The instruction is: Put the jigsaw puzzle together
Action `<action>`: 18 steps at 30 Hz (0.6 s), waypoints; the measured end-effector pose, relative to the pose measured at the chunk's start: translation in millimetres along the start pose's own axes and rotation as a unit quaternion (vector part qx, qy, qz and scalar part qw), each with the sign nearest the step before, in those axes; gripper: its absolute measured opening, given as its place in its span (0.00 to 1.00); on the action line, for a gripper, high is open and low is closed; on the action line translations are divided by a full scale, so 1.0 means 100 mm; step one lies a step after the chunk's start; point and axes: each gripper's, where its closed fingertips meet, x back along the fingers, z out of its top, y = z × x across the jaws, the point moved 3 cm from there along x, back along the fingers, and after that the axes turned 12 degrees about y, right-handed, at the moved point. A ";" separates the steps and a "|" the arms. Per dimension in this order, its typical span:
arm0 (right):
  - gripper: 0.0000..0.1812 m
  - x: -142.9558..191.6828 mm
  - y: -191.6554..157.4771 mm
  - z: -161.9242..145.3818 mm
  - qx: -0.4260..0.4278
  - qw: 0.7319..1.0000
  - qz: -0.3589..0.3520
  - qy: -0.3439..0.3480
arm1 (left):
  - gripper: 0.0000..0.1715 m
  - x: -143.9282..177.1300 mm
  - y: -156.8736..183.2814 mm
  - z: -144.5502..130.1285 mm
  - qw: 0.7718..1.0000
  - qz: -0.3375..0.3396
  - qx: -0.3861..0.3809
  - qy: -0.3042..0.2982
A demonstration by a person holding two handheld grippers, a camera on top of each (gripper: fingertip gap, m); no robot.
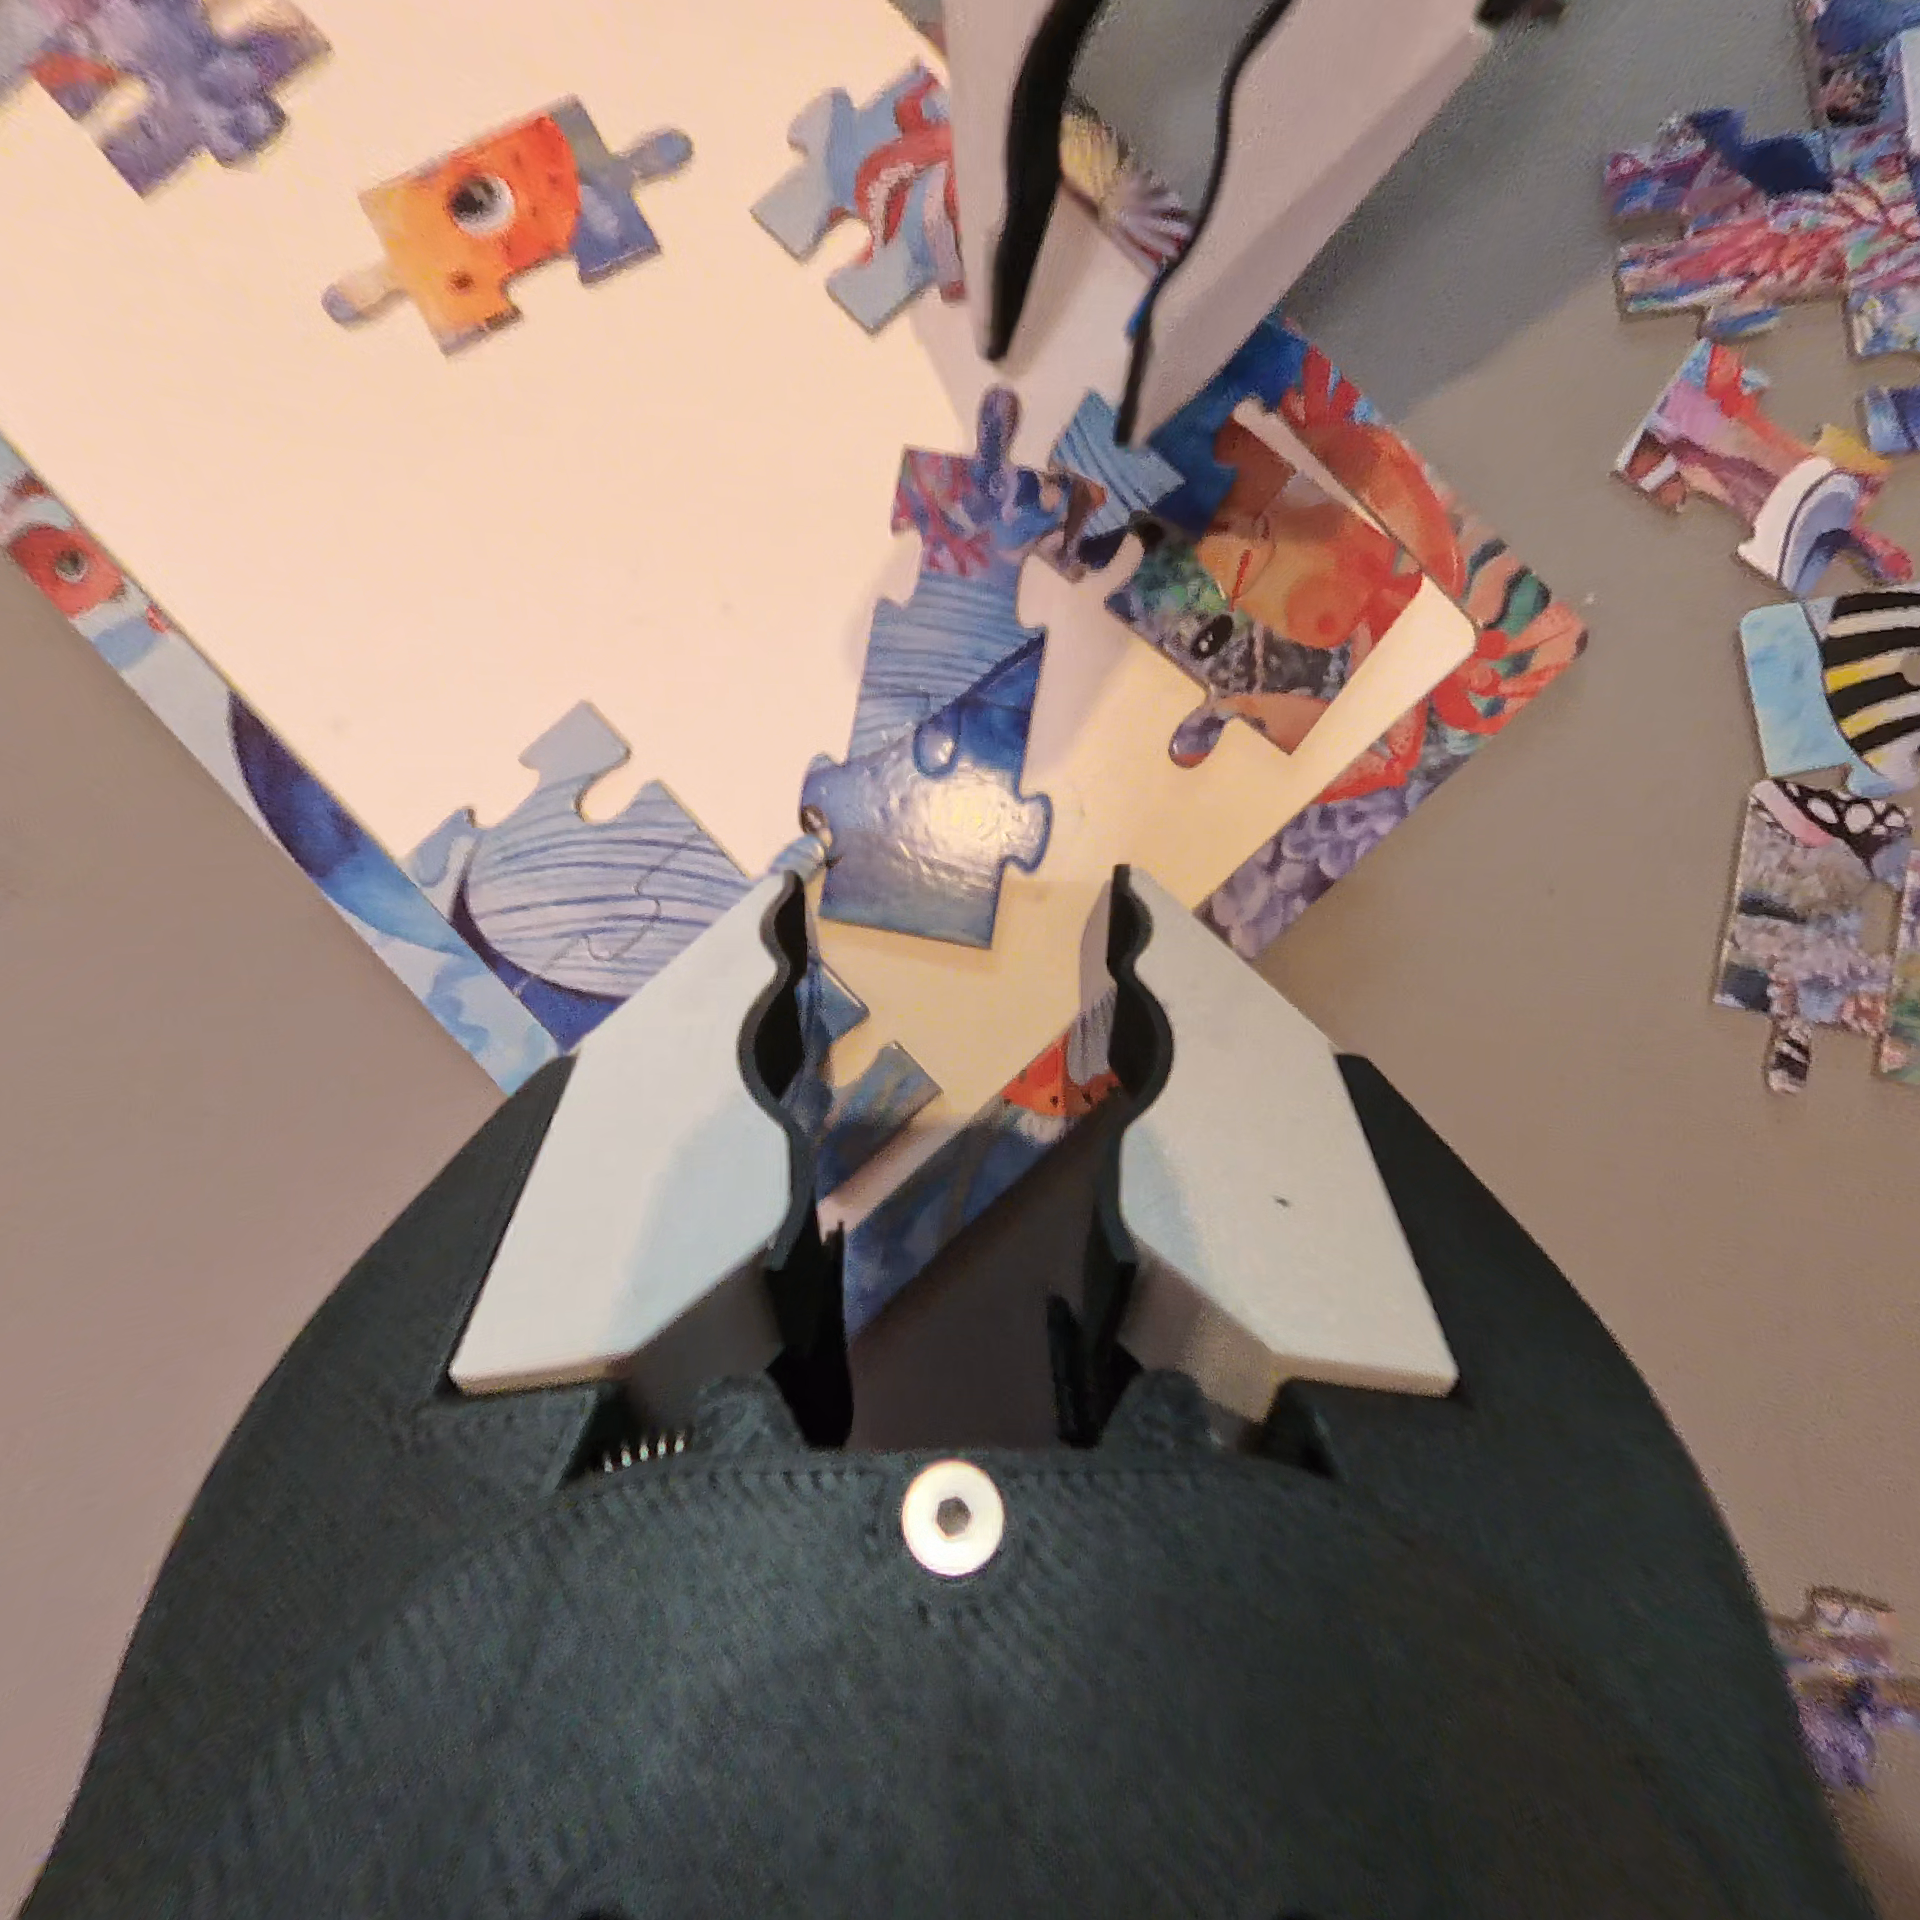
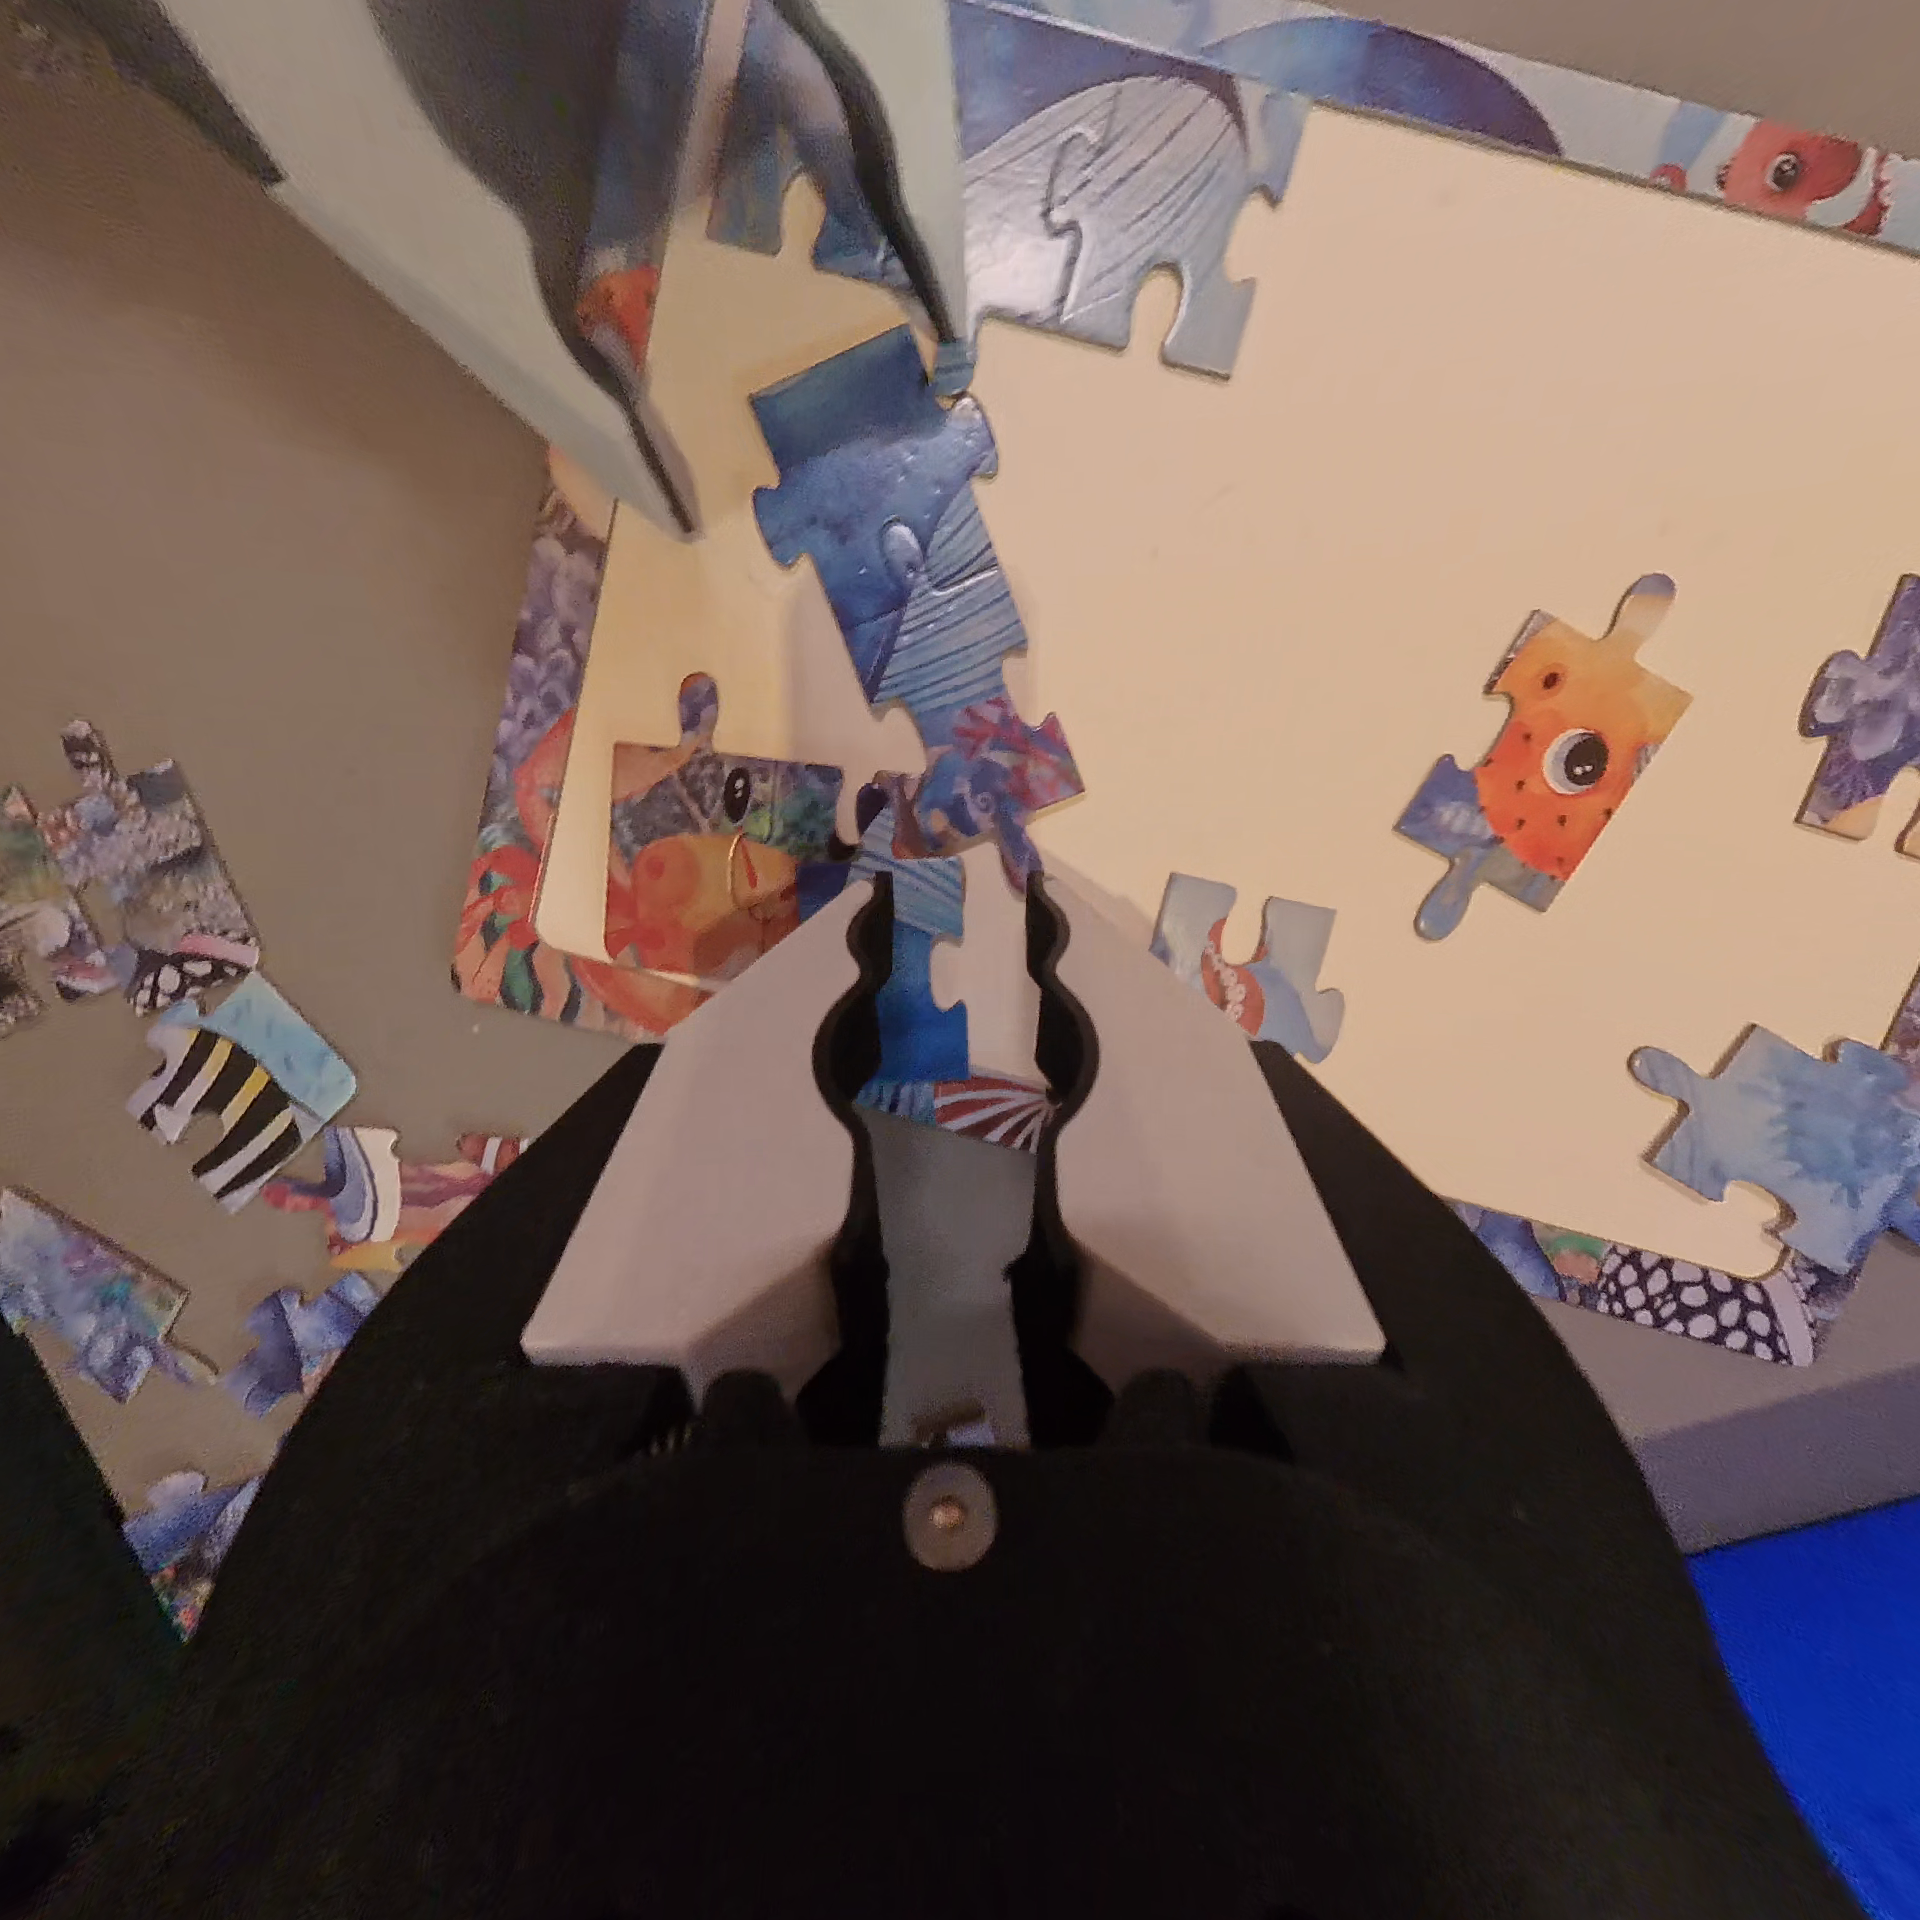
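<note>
The puzzle tray (image 1: 468, 468) is a cream board with a printed sea-life frame; it also shows in the right wrist view (image 2: 1351, 468). A strip of joined blue pieces (image 1: 935, 748) lies loose on it near the crab corner piece (image 1: 1268, 603). My left gripper (image 1: 956, 894) is open, its tips on either side of the strip's dark blue end. My right gripper (image 2: 956, 883) is open over the strip's other end (image 2: 987, 779), with a blue striped piece (image 2: 920, 935) between its fingers. Each gripper faces the other across the strip (image 2: 904, 551).
An orange fish piece (image 1: 488, 218) and several others lie scattered on the board. Whale pieces (image 1: 603, 883) sit fitted at the frame's edge. Several loose pieces, one a striped fish (image 1: 1839, 675), lie on the grey table beside the tray. A blue surface (image 2: 1808, 1714) lies beyond the table edge. The gap from one gripper's tips to the other's is roughly 9 centimetres.
</note>
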 end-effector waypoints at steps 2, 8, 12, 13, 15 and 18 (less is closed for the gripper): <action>0.11 -0.05 0.03 -0.01 -0.005 1.000 0.000 -0.001 | 0.36 0.02 0.03 -0.04 1.000 -0.006 0.001 -0.002; 0.04 -0.13 0.08 0.01 0.000 1.000 -0.009 0.007 | 0.41 0.02 0.08 -0.05 1.000 -0.014 -0.002 -0.003; 0.03 -0.14 0.10 0.01 0.011 1.000 -0.015 0.009 | 0.41 0.04 0.13 -0.06 1.000 -0.023 -0.015 -0.010; 0.03 -0.14 0.11 0.01 0.011 1.000 -0.015 0.011 | 0.39 0.05 0.14 -0.06 0.999 -0.025 -0.019 -0.013; 0.04 -0.13 0.11 0.02 0.011 1.000 -0.015 0.017 | 0.37 0.05 0.13 -0.06 0.999 -0.023 -0.019 -0.014; 0.05 -0.10 0.09 0.01 0.007 1.000 -0.013 0.016 | 0.36 0.03 0.11 -0.05 1.000 -0.022 -0.013 -0.005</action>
